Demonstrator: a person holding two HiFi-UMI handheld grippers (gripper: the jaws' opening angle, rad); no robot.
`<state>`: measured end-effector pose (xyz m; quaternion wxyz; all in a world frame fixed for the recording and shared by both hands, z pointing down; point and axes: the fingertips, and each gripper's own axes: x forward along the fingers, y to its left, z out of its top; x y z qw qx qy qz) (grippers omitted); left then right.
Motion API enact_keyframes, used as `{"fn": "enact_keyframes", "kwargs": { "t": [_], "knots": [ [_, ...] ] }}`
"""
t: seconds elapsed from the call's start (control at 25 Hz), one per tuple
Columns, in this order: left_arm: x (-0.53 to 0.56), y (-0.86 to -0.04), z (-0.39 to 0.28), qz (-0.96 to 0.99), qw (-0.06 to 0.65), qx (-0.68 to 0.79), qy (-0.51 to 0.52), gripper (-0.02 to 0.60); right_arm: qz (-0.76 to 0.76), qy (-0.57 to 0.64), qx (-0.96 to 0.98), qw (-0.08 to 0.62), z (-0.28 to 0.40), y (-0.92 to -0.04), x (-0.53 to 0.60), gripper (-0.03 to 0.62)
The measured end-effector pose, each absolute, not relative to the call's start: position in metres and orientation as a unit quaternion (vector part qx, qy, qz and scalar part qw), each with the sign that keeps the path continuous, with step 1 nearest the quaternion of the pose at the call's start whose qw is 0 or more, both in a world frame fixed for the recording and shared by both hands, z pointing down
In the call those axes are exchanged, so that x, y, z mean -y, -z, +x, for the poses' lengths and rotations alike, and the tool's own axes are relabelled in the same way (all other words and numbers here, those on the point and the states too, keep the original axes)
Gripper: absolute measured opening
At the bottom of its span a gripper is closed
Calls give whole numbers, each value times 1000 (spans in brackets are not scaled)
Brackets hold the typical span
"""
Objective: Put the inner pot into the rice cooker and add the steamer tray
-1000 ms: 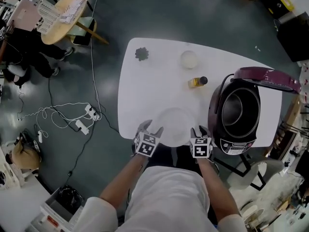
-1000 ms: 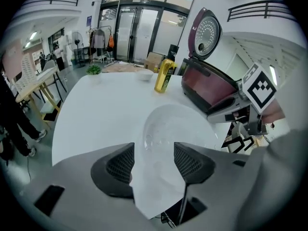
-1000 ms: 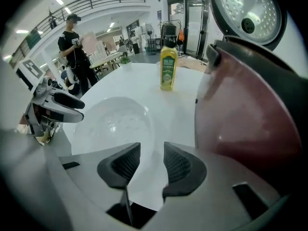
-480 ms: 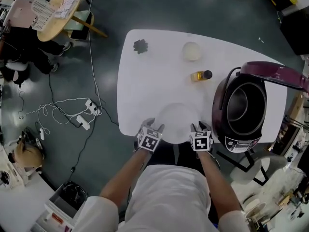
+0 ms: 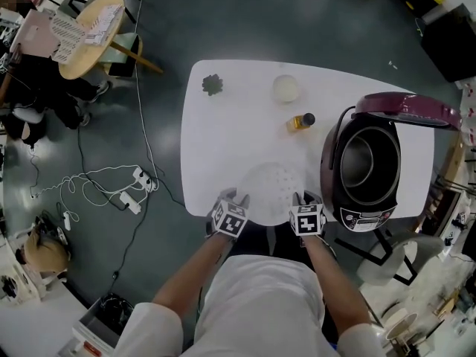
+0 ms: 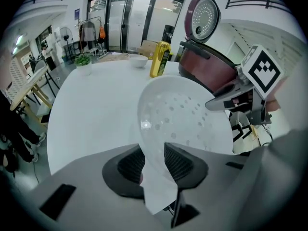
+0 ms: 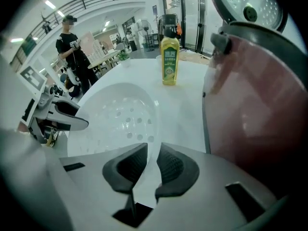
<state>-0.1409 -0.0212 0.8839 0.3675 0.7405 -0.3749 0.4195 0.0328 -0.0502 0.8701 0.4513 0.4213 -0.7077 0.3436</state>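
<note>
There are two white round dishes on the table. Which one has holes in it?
The steamer tray at the near edge of the table: wide and perforated. The small bowl at the far side, near the oil bottle, shows no holes.

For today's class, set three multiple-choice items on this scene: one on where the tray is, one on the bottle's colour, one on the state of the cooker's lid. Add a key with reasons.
1. The tray is: A inside the cooker; B at the table's near edge; C at its far edge.
2. The bottle is mostly: A blue; B red; C yellow.
3. The cooker's lid is: A up; B shut; C lying on the table.
Key: 1 B, the head view shows it at the edge nearest the person. 2 C, both gripper views show a yellow body. 3 A, the pot shows inside under the raised lid.
</note>
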Motion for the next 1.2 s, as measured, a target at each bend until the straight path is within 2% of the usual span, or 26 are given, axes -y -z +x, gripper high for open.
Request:
{"fn": "enact_keyframes", "kwargs": {
  "t": [0.68, 1.2],
  "knots": [
    [67, -767, -160, 764, 300, 447, -356, 107, 472, -279, 752, 367, 20, -744, 89, 67],
    [108, -678, -139, 809, 242, 439, -308, 104, 529, -262, 749, 300, 45, -667, 113, 57]
  ]
}}
